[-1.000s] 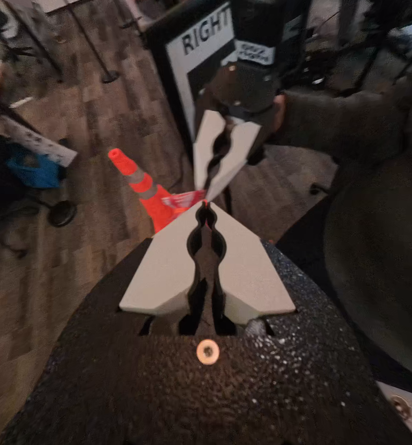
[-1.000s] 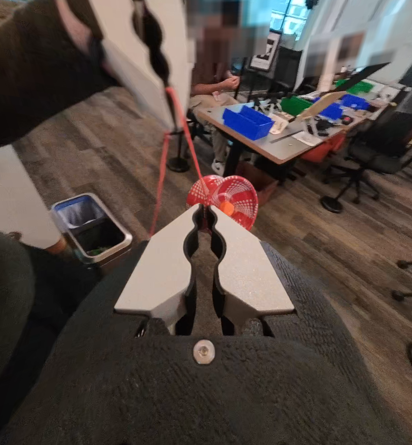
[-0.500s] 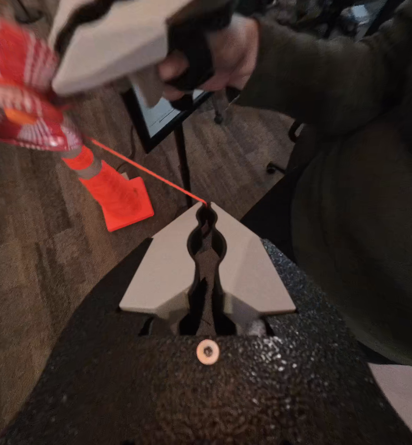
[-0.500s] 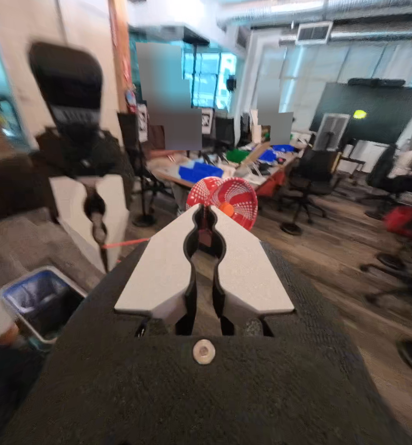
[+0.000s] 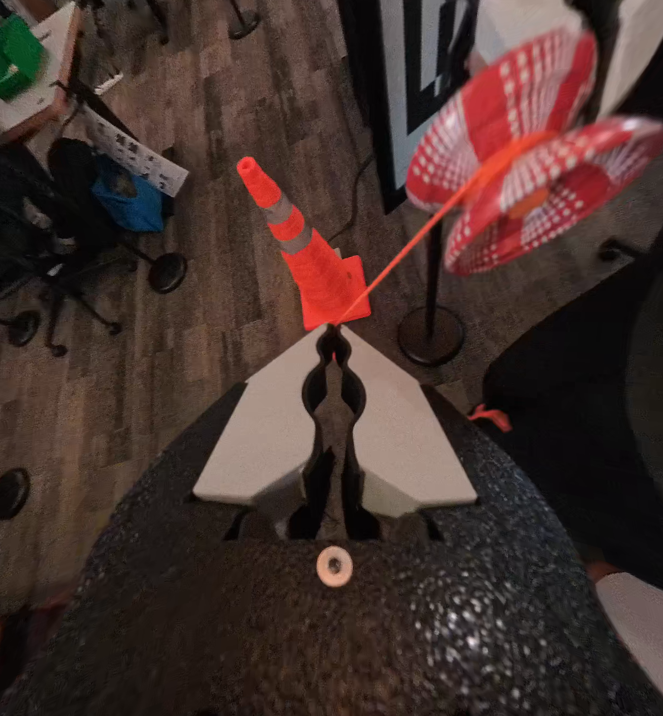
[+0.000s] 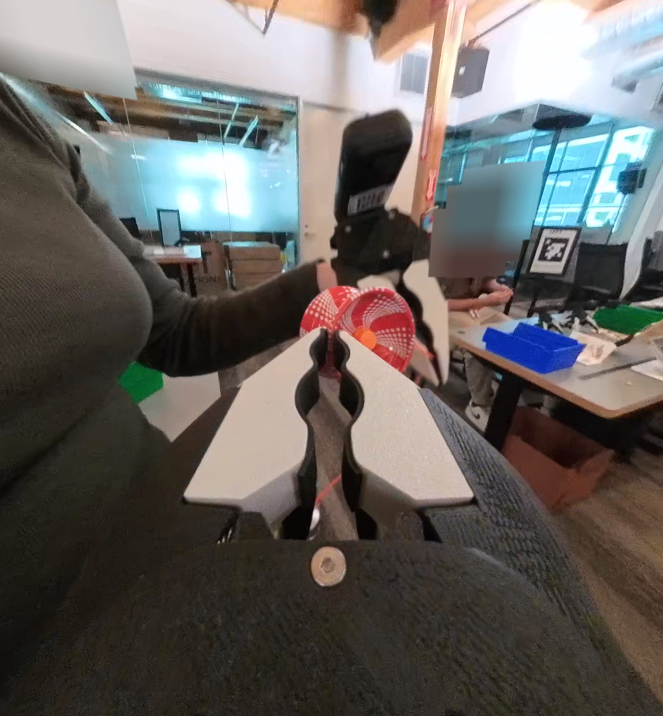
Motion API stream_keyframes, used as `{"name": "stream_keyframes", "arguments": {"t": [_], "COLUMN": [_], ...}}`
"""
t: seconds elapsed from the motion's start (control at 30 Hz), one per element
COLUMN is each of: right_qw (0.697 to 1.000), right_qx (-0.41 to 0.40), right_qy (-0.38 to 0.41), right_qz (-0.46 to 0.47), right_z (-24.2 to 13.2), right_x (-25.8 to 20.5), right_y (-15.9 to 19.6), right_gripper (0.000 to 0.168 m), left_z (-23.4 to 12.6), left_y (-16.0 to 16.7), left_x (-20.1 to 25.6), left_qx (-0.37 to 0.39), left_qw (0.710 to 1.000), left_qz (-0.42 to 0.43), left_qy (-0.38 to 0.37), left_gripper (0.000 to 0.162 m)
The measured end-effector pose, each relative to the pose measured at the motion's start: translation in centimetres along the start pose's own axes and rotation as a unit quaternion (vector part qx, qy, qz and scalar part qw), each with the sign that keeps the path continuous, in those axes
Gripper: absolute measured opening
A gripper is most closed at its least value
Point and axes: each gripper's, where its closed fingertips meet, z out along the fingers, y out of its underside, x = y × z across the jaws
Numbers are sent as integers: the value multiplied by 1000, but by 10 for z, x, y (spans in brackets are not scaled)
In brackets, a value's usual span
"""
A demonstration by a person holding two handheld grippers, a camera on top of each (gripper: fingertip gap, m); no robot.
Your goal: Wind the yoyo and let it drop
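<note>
Winding stage, judged not finished; left gripper [image 5: 333,329] clenched on the orange string [image 5: 411,248], tips pinching it; string runs taut up into the groove of the red-and-white yoyo [image 5: 531,155]; right gripper [image 6: 331,333] clamped on the yoyo rim, holding it in the air, nearly touching the left gripper; how many wraps are on the axle cannot be told; drop not yet done; traffic cone [image 5: 306,248] on the floor below.
</note>
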Motion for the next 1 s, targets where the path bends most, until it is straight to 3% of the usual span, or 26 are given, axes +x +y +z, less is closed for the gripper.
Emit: {"name": "stream_keyframes", "arguments": {"t": [0.1, 0.17, 0.27, 0.33, 0.47, 0.53, 0.7, 0.8, 0.9, 1.0], "right_qw": [994, 986, 959, 933, 908, 926, 982, 998, 997, 986], "right_qx": [92, 98, -51, -145, -271, -280, -179, -29, 72, 106], "right_qy": [54, 138, 275, 323, 306, 245, 43, -36, 1, 129], "right_qz": [4, 13, -42, -72, -88, -63, 36, 44, 29, 20], "right_z": [-9, -20, -40, -54, -66, -62, -36, -30, -43, -67], "right_x": [17, 42, 82, 95, 92, 75, 10, -15, -1, 37], "right_y": [-31, -35, 3, 30, 79, 91, 70, 17, -22, -36], "right_gripper": [0, 1, 0, 1, 1, 1, 1, 1, 0, 0], "left_z": [30, 44, 39, 21, -25, -37, -45, -23, 12, 45], "left_y": [18, 25, 8, -15, -65, -71, -53, -21, 3, 11], "left_x": [31, 62, 99, 104, 68, 36, -42, -53, -24, 40], "left_qx": [-26, -40, -8, 49, 154, 151, 109, 70, 43, -27], "left_qw": [997, 991, 978, 971, 975, 985, 988, 992, 997, 999], "left_qz": [-25, -10, -13, -11, 16, 39, 26, -17, -49, 18], "left_qy": [68, 127, 210, 233, 159, 72, -107, -107, -38, 40], "left_gripper": [0, 0, 0, 0, 0, 0, 0, 0, 0, 0]}}
